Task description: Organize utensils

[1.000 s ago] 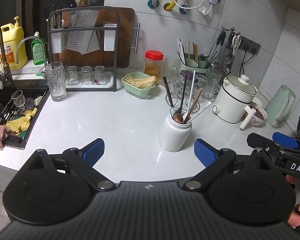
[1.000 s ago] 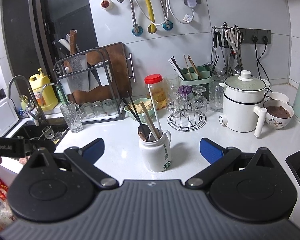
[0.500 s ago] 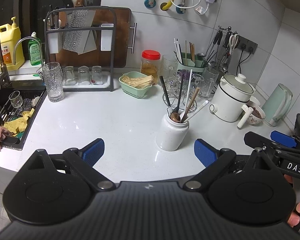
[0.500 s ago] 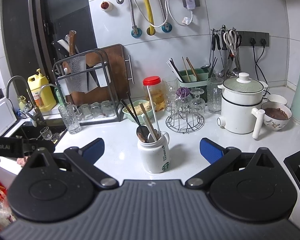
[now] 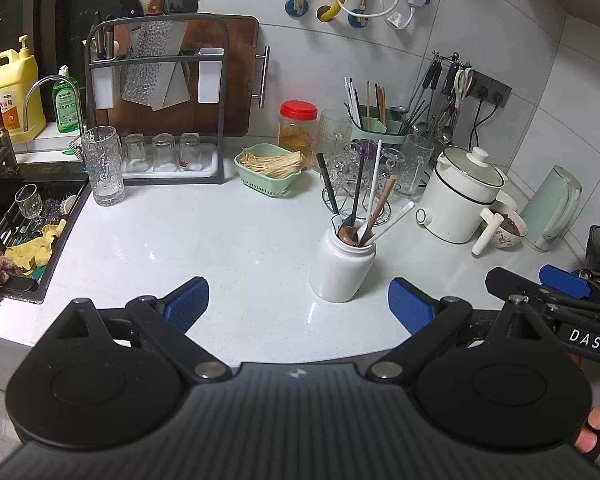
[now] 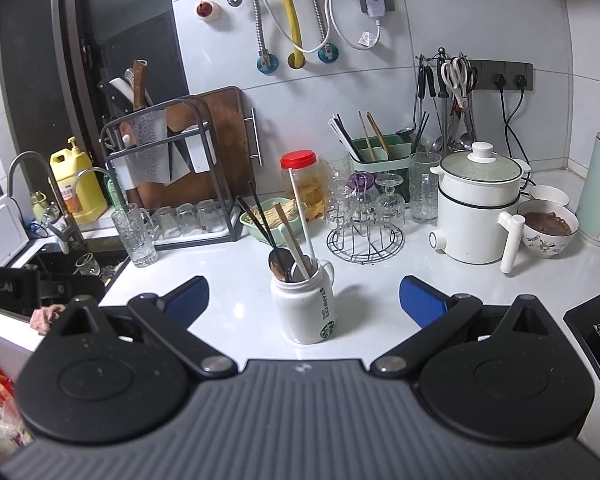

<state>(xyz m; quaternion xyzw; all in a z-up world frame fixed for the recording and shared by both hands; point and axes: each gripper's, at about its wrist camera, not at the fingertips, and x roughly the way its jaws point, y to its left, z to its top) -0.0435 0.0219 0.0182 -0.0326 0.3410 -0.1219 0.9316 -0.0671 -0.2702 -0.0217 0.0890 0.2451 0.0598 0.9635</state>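
A white Starbucks mug [image 5: 343, 267] stands on the white counter and holds several utensils [image 5: 364, 216]: dark chopsticks, a brown spoon, wooden and white sticks. It also shows in the right wrist view [image 6: 306, 306], with its utensils [image 6: 288, 236]. A green utensil caddy [image 5: 374, 128] with chopsticks stands at the back wall; it also shows in the right wrist view [image 6: 380, 156]. My left gripper [image 5: 298, 300] is open and empty, just short of the mug. My right gripper [image 6: 304, 300] is open and empty, the mug between its blue pads [image 6: 420, 304].
A white electric pot [image 5: 460, 200], a bowl [image 5: 510, 228] and a green kettle [image 5: 552, 212] stand to the right. A wire glass rack [image 6: 364, 236], a green basket [image 5: 270, 168], a red-lidded jar [image 5: 298, 132], a knife rack [image 5: 156, 92] and a tall glass [image 5: 103, 172] line the back. The sink [image 5: 12, 224] is left.
Both grippers have drawn back and up a little from the counter; the mug looks slightly farther away. Both stay open and empty.
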